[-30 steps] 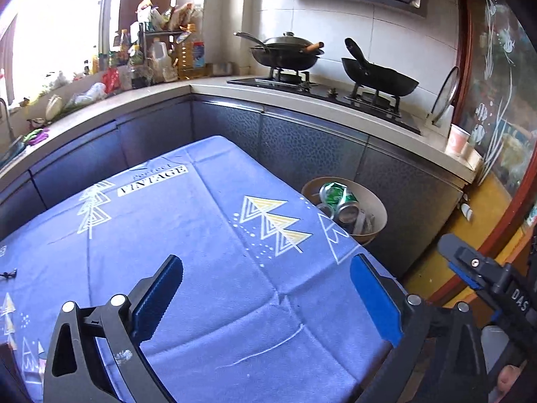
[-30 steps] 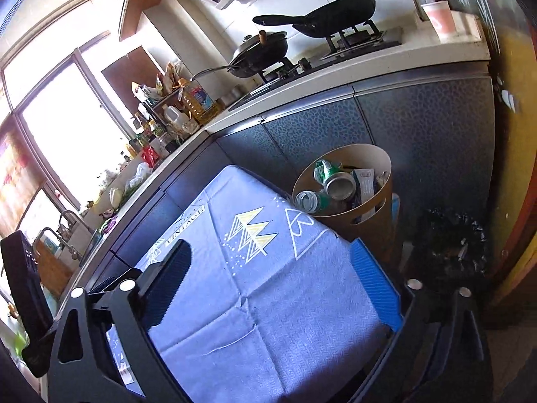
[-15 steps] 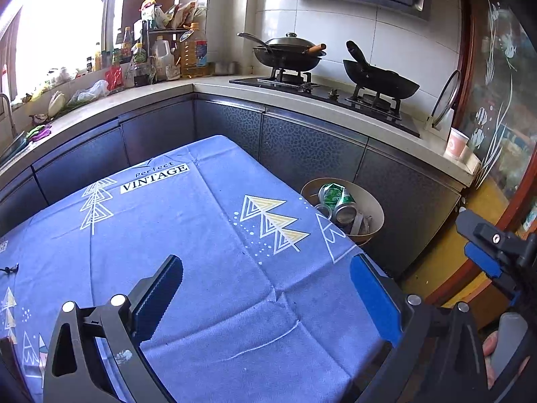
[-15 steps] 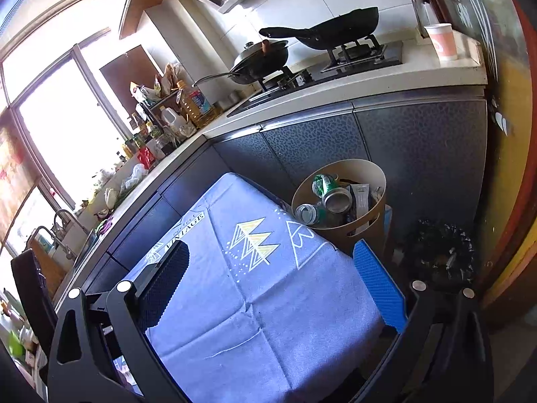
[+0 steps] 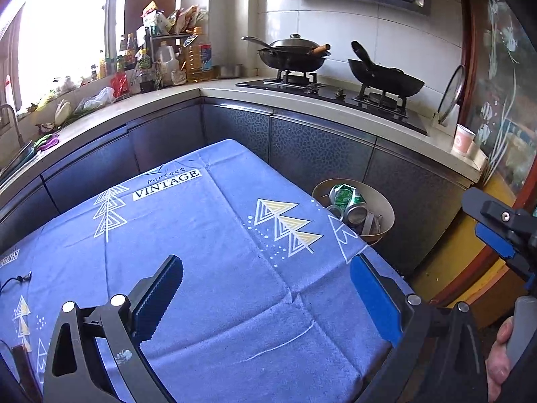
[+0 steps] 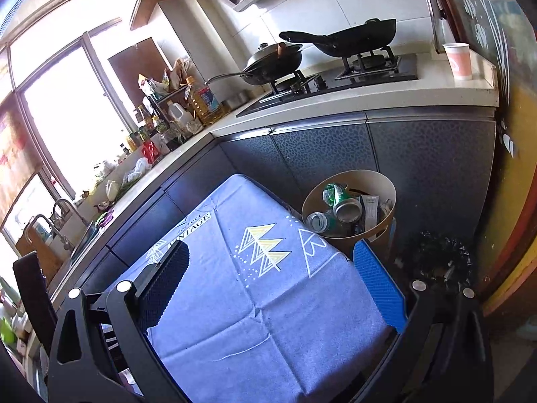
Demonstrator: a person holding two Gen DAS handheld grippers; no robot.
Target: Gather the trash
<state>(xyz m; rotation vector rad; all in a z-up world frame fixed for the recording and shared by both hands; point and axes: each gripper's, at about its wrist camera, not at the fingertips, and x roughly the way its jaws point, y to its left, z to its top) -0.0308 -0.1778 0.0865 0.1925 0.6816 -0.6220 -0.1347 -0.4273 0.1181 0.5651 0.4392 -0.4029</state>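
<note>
A tan round waste bin stands on the floor past the table's far right corner, holding crushed green and silver cans and paper; it also shows in the right wrist view with the cans. My left gripper is open and empty above the blue tablecloth. My right gripper is open and empty above the table's right end; part of it shows at the right of the left wrist view.
An L-shaped kitchen counter wraps behind the table, with two woks on a stove, bottles and a pink paper cup. A black bag lies on the floor right of the bin. A sink tap stands at far left.
Both grippers have drawn back and risen slightly from the bin. The right gripper has shifted up at the right edge of the left wrist view. Both stay open.
</note>
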